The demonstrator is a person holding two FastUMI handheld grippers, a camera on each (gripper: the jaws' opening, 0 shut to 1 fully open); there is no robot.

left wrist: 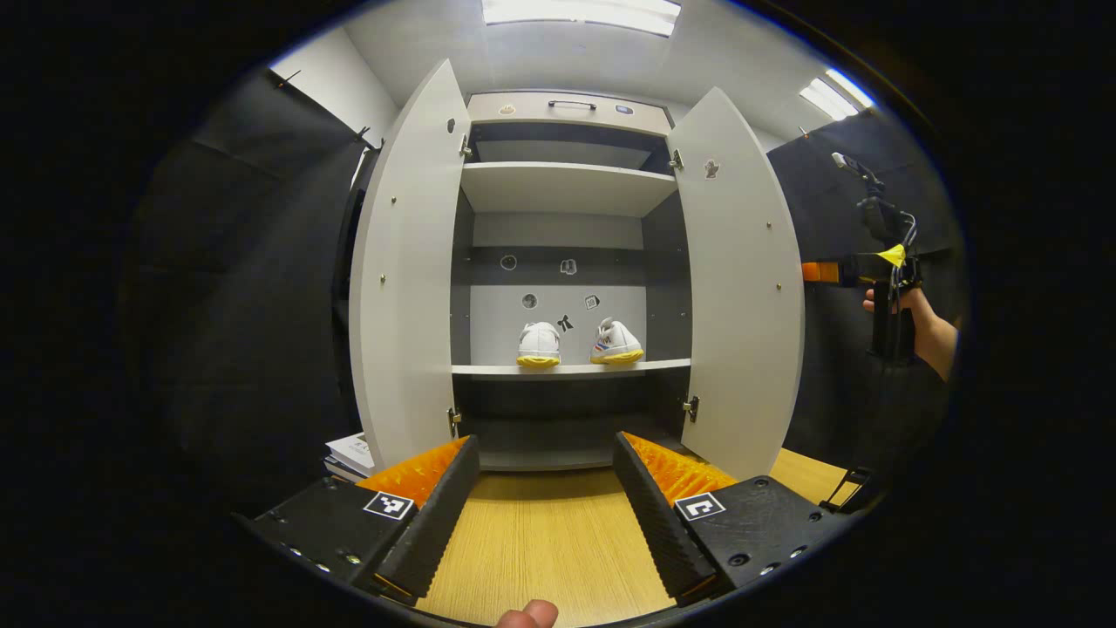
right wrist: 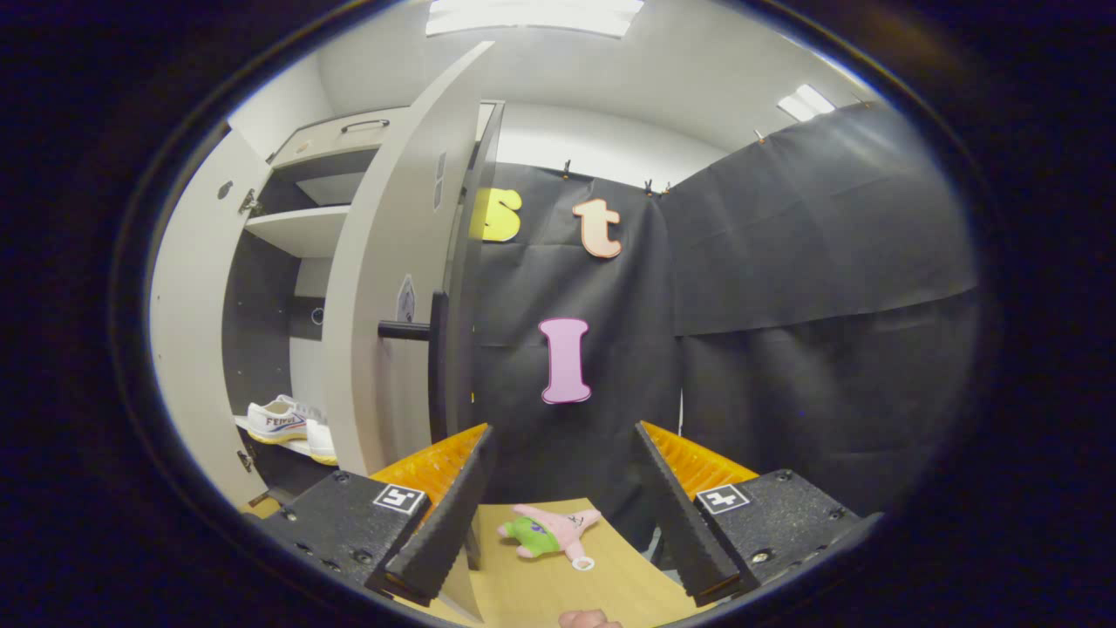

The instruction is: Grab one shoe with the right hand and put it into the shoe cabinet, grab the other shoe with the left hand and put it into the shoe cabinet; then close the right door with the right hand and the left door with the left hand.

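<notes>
Resting side by side on cabinet (left wrist: 410,262) shelf: two shoes (left wrist: 539,344).

two shoes (left wrist: 578,344) on shelf of open shoe cabinet (left wrist: 567,187).

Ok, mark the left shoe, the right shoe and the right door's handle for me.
left shoe (left wrist: 539,344), left gripper view, on its heel.
right shoe (left wrist: 615,342), left gripper view, on its heel.
right door's handle (right wrist: 438,366), right gripper view, on the vertical bar.

Two white shoes (left wrist: 576,343) sit side by side on a cabinet shelf (left wrist: 571,371). A pink and green plush toy (right wrist: 551,532) lies on the wooden surface (right wrist: 558,580).
</notes>
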